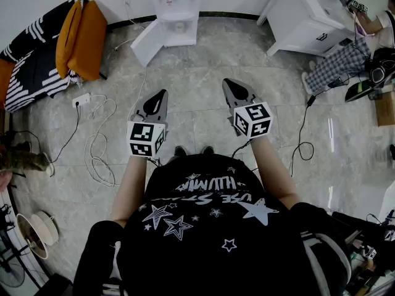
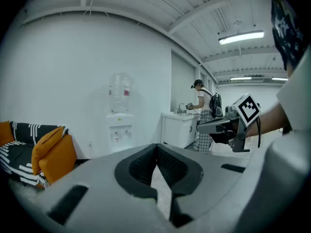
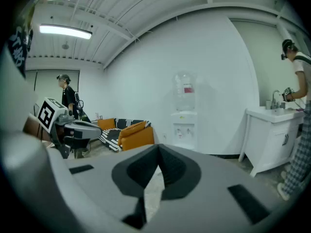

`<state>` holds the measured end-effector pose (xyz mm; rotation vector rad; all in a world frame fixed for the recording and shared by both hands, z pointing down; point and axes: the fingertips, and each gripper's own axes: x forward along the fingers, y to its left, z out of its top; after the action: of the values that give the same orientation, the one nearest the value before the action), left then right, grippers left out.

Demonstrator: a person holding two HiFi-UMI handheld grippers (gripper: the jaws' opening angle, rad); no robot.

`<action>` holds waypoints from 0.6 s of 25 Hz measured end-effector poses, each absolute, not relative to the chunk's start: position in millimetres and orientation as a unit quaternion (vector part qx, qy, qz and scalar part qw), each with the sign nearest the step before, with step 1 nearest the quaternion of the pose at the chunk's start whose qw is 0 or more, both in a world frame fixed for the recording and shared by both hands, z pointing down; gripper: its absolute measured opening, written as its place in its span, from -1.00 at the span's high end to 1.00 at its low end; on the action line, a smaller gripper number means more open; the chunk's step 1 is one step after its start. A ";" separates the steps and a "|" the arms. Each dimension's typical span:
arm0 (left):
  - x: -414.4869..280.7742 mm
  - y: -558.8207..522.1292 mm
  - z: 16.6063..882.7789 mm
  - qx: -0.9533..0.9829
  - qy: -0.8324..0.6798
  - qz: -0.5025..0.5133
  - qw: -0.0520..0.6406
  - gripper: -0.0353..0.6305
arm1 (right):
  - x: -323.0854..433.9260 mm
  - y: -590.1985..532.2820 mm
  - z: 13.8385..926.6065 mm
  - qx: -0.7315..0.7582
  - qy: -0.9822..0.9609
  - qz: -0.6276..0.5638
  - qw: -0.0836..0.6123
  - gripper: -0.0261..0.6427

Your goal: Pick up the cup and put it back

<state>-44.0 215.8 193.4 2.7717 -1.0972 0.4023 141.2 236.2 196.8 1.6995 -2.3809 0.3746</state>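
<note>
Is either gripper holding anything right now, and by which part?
Nothing is held. The left gripper and the right gripper are both shut and empty.

Left tongs (image 1: pixel 163 93), right tongs (image 1: pixel 228 82) shut, empty; arms forward, seemingly level.

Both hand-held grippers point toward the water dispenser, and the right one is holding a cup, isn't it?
No. The right hand-held gripper holds nothing: the right gripper view shows its jaws shut together with nothing between them. It and the left hand-held gripper do point toward the water dispenser.
</note>
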 end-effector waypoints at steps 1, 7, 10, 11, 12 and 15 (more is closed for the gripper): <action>-45.3 216.6 195.8 0.920 -0.362 0.135 0.070 0.87 | 139.3 235.4 196.3 0.572 -0.805 0.125 0.097 0.91; -65.5 223.3 217.1 0.914 -0.364 0.151 0.095 0.87 | 129.5 234.7 198.8 0.570 -0.805 0.122 0.109 0.91; -78.1 224.2 226.7 0.913 -0.363 0.153 0.107 0.87 | 131.0 233.4 201.2 0.591 -0.791 0.117 0.106 0.91; -82.5 223.5 228.8 0.913 -0.361 0.154 0.107 0.87 | 131.5 232.6 202.0 0.599 -0.785 0.118 0.102 0.91; -87.1 222.3 229.9 0.914 -0.360 0.155 0.105 0.87 | 131.6 231.7 202.9 0.606 -0.780 0.121 0.098 0.90; -99.4 214.0 229.2 0.916 -0.359 0.147 0.101 0.87 | 132.1 226.3 206.3 0.623 -0.767 0.130 0.082 0.90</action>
<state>-99.4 214.0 229.2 2.7065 -1.0596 0.4351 132.1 226.3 206.3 1.8612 -2.2919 0.3889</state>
